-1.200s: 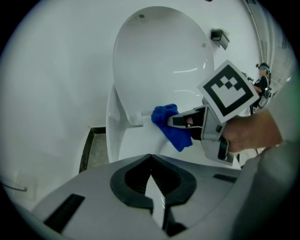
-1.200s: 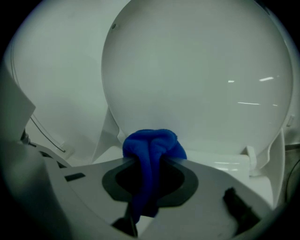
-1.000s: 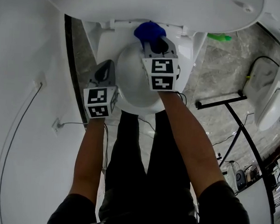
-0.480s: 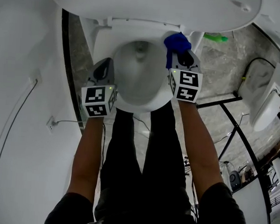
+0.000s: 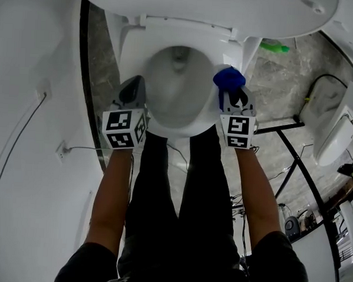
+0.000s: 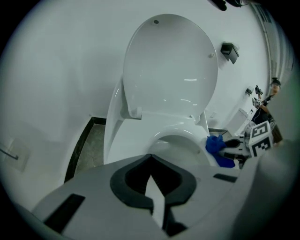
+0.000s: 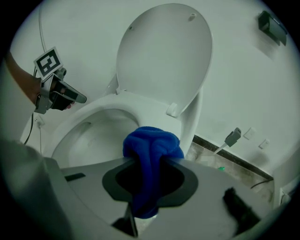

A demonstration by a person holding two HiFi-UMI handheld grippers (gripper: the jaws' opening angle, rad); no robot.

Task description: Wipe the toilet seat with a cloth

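The white toilet stands with its lid [image 5: 207,9] raised and its seat [image 5: 131,52] down around the bowl. My right gripper [image 5: 231,90] is shut on a bunched blue cloth [image 5: 229,78], which rests on the seat's right side. In the right gripper view the cloth [image 7: 152,150] bulges out between the jaws over the seat [image 7: 136,101]. My left gripper [image 5: 134,85] hovers at the seat's left side, shut with nothing in it. In the left gripper view its jaws meet [image 6: 150,158], and the cloth [image 6: 216,146] shows across the bowl.
A green object [image 5: 276,47] lies on the marble floor right of the toilet. A black metal frame [image 5: 294,143] and cables stand at the right, beside another white fixture [image 5: 336,128]. A white wall with a socket [image 5: 62,151] and cable lies close at the left.
The right gripper has carried the blue cloth from the rear middle of the seat round to its right side, nearer the front. The left gripper has stayed at the left side.
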